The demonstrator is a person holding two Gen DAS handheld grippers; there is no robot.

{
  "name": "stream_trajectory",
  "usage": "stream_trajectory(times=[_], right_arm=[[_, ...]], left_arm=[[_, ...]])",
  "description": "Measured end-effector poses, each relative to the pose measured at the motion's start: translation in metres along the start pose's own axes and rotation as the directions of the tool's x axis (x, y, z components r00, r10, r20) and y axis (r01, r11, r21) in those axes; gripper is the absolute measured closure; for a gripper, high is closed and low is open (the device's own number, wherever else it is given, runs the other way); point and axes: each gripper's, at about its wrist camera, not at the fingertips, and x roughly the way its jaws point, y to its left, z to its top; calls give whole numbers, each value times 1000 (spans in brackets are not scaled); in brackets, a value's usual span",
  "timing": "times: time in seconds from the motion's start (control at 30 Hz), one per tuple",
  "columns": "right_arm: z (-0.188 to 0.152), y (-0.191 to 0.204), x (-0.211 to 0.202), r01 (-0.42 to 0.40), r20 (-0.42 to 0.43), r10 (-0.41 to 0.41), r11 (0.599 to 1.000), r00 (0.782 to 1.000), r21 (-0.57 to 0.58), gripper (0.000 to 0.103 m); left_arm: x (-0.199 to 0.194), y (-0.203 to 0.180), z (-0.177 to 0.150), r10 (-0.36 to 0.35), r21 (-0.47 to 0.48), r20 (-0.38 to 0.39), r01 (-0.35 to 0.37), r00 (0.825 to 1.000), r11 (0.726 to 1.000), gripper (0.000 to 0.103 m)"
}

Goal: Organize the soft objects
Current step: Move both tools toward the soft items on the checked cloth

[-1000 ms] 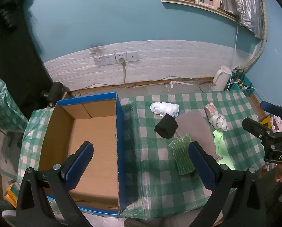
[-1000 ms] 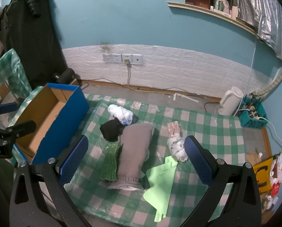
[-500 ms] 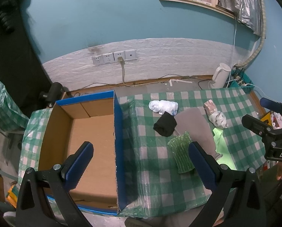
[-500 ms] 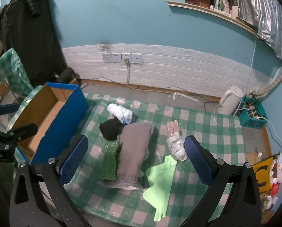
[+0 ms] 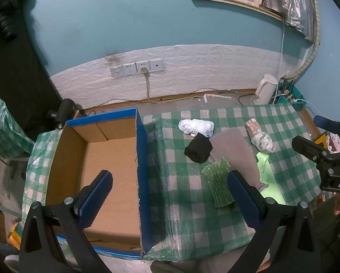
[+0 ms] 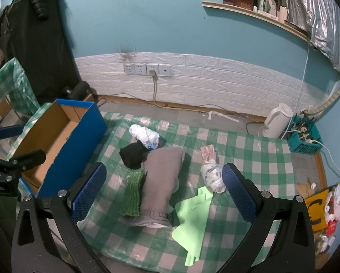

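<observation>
Both the left gripper (image 5: pixel 168 196) and the right gripper (image 6: pixel 164 191) hang above the bench (image 6: pixel 249 159) covered with green-white checked cloth, jaws wide and holding nothing. On the cloth lie a black rolled sock (image 6: pixel 132 154), a grey folded garment (image 6: pixel 162 179), a green bubble-wrap piece (image 6: pixel 132 193) and a white crumpled bag (image 6: pixel 144 135). The blue cardboard box (image 5: pixel 110 175) stands beside them, open.

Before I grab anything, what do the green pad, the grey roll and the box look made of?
Green pad: likely bubble wrap, glossy with bumps. Grey roll: matte knit fabric, with a ribbed cuff. Box: brown corrugated cardboard, blue outside.
</observation>
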Motion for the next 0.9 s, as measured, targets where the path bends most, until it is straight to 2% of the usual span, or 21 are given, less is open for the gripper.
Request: stream_trajectory(times=[0.9], right_arm=[[-2,-4,-1,4,-3,-4,1000,1000,1,2]], left_arm=[[3,-5,-5,-7,6,-10,7,1000,1000,2]])
